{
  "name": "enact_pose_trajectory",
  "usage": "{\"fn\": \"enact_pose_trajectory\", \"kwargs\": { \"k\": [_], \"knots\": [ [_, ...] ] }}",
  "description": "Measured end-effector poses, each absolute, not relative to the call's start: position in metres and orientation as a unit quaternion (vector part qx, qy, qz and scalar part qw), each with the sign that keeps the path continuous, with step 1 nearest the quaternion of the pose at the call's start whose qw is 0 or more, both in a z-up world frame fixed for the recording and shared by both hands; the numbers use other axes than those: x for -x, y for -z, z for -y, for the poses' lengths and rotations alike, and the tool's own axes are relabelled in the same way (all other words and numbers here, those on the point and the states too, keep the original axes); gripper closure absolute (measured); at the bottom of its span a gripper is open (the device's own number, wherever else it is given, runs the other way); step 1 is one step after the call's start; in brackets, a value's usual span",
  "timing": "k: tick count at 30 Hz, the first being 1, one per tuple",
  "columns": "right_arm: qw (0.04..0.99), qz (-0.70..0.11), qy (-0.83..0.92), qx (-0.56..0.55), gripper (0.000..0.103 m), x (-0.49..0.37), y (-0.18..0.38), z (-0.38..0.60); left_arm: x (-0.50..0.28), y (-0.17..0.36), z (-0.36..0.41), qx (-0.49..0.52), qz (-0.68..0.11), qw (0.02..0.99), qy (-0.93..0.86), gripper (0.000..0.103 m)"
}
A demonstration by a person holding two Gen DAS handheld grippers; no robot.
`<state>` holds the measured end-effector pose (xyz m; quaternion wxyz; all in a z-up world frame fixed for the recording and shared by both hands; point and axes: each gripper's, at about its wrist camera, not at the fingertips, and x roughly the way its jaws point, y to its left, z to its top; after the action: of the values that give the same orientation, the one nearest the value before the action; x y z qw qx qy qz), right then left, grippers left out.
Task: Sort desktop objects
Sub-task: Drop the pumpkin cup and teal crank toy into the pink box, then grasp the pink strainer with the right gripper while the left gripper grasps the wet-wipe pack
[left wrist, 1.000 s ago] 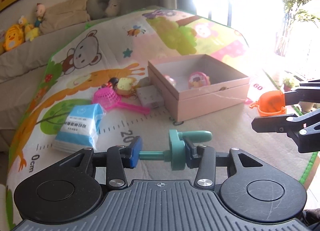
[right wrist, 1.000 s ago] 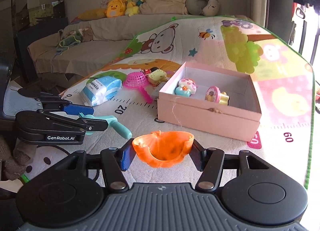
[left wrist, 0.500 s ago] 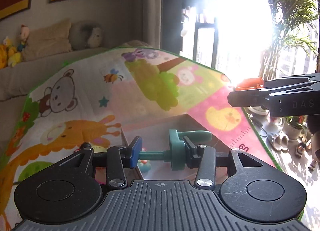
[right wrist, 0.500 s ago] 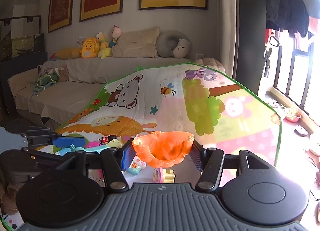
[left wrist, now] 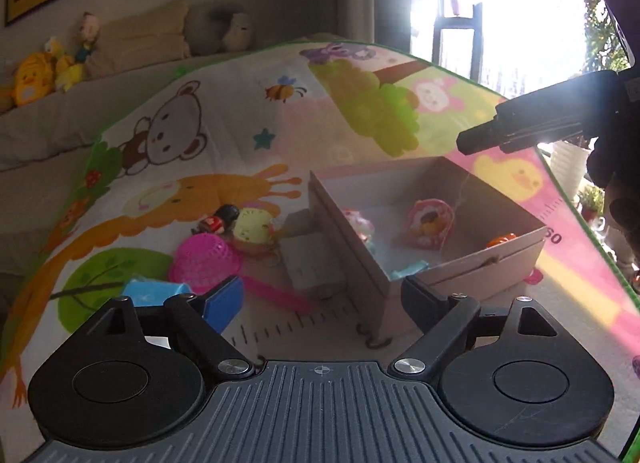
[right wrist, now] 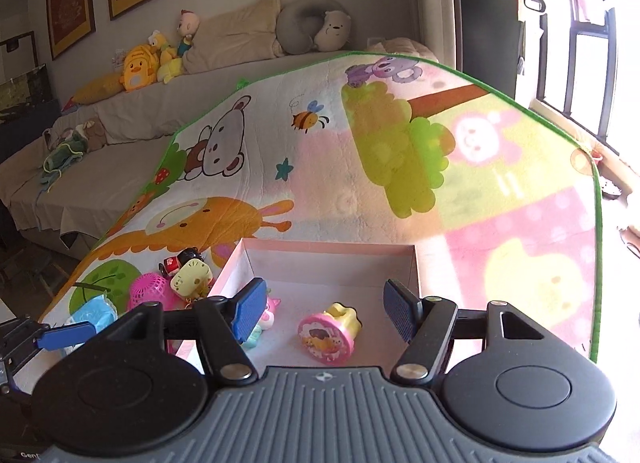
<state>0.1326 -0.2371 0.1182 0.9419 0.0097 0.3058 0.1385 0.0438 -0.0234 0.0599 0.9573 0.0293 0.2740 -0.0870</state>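
Cartoon mat (left wrist: 224, 131) under you: your left hand-held gripper (left wrist: 322, 295) and right hand-held gripper (right wrist: 322, 313) both gape wide, empty. Nearest loose thing is the pink strainer (left wrist: 204, 261), ahead-left of the left one, handle (left wrist: 280, 297) running right toward the box (left wrist: 352, 263).

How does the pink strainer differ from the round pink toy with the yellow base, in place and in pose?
The pink strainer lies on the mat, outside the pink box; the round pink toy lies inside the box. The strainer has a mesh bowl and long handle; the toy is solid, tipped on its side. Both are pink.
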Motion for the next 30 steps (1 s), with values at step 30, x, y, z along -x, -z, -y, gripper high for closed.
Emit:
{"fn": "enact_pose_trajectory", "kwargs": {
  "k": [30],
  "knots": [
    [0.875, -0.415, -0.237, 0.075, 0.027, -0.196, -0.03, -0.017, -0.005, -0.016, -0.076, -0.049, -0.286, 0.957, -0.025, 0.043]
  ]
}}
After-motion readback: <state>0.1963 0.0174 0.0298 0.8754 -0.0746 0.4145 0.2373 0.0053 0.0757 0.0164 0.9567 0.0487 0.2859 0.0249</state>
